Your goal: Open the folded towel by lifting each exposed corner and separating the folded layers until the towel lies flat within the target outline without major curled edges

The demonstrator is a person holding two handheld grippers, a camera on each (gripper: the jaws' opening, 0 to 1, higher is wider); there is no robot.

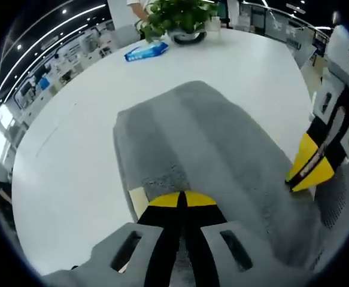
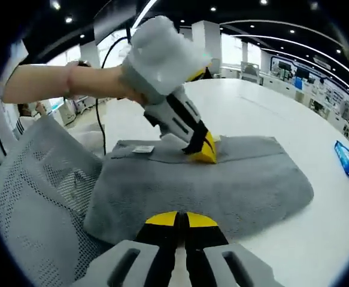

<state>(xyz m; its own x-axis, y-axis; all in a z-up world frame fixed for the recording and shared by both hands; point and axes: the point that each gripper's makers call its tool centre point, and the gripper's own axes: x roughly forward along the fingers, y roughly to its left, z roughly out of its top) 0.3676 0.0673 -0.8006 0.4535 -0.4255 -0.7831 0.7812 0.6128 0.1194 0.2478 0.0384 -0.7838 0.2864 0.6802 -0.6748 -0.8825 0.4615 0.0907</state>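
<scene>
With the folded towel (image 2: 222,185) lying on the white counter (image 1: 72,149) and both the left tool (image 2: 203,154) and right tool (image 2: 182,220) closed on its edges, lift only the top layer, drawing outward from the towel's center.

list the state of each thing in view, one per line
towel: still folded in layers, lying on the table, label showing on one edge
left hand-held gripper: jaws together, tips on the towel's edge
right hand-held gripper: jaws together, tips at the towel's edge
table: white, towel on it
blue packet: lying flat near the plant
potted plant: upright at the table's far side
</scene>
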